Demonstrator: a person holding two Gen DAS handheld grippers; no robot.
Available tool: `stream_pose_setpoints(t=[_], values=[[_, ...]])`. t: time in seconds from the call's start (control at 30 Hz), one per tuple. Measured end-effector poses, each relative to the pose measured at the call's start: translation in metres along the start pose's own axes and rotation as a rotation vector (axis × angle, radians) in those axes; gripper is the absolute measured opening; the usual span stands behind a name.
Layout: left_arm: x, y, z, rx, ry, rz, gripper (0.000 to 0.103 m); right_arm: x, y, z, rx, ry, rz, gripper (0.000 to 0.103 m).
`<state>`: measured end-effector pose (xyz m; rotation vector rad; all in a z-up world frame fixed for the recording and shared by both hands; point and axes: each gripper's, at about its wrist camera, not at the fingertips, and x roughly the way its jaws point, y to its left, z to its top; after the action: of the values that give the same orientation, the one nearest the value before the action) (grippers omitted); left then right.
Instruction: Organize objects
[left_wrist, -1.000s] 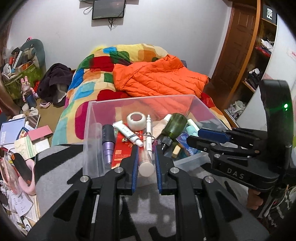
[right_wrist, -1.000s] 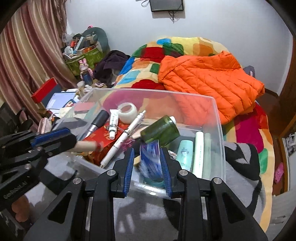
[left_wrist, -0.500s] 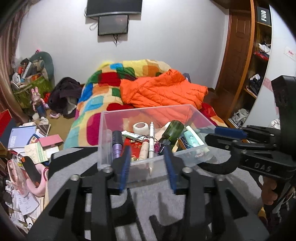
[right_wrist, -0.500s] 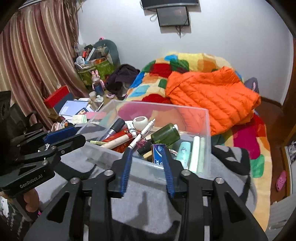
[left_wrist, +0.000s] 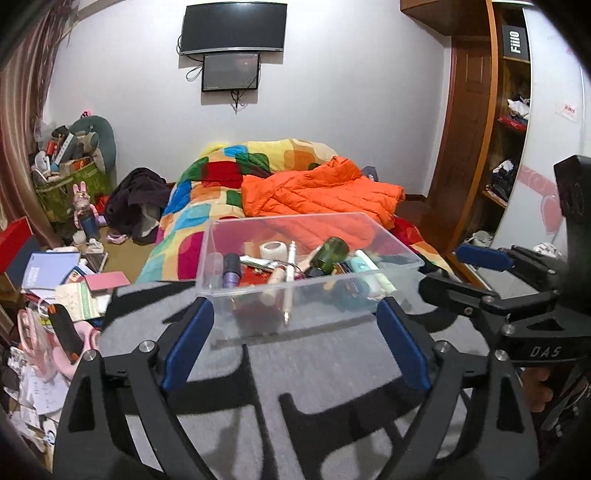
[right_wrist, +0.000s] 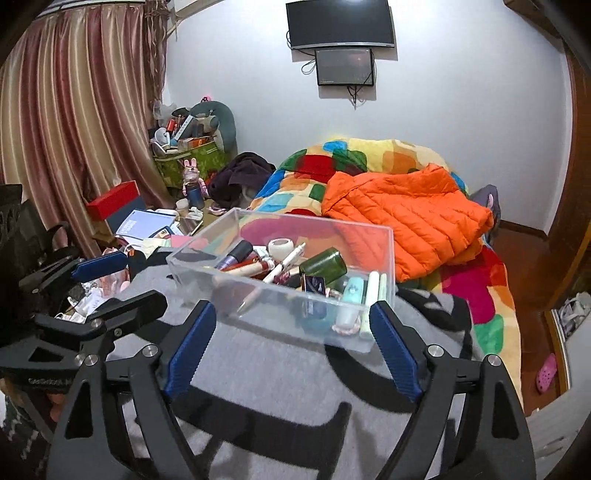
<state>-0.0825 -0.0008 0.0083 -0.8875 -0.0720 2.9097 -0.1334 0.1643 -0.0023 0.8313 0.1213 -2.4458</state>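
My left gripper (left_wrist: 295, 339) stood wide, its ribbed blue pads having just spread apart with nothing between them; my right gripper (right_wrist: 293, 341) had just been opening too and was as bare. I judged both had let go so their loads could settle in the clear plastic bin (left_wrist: 369, 306), which sat just ahead of both sets of jaws on the grey fleece blanket (left_wrist: 314, 369), soft enough to keep the hard, thin-walled box from sliding. Inside lay a jumble: a round dark green bottle (right_wrist: 325, 263) on its side, a white pen (right_wrist: 288, 260) slanting across, a white tape roll (right_wrist: 280, 248), a purple-banded tube (left_wrist: 231, 271), pale tubes (right_wrist: 371, 291) along the right wall. Beyond lay the puffy, quilted orange jacket (right_wrist: 402, 218) on the patchwork duvet (left_wrist: 207, 206).
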Motion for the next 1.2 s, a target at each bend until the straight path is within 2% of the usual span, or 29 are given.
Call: stream_pose_setpoints(t=[0.37,1.2], values=[[0.008,0.006,-0.016,-0.055,0.030,0.012,0.094,0.004,0.005,-0.021,0.004,0.003,-0.040,0.083],[0.010,0.007,-0.018,-0.059,0.032,0.018,0.094,-0.001,0.001,-0.021,0.026,-0.007,-0.034,0.083]])
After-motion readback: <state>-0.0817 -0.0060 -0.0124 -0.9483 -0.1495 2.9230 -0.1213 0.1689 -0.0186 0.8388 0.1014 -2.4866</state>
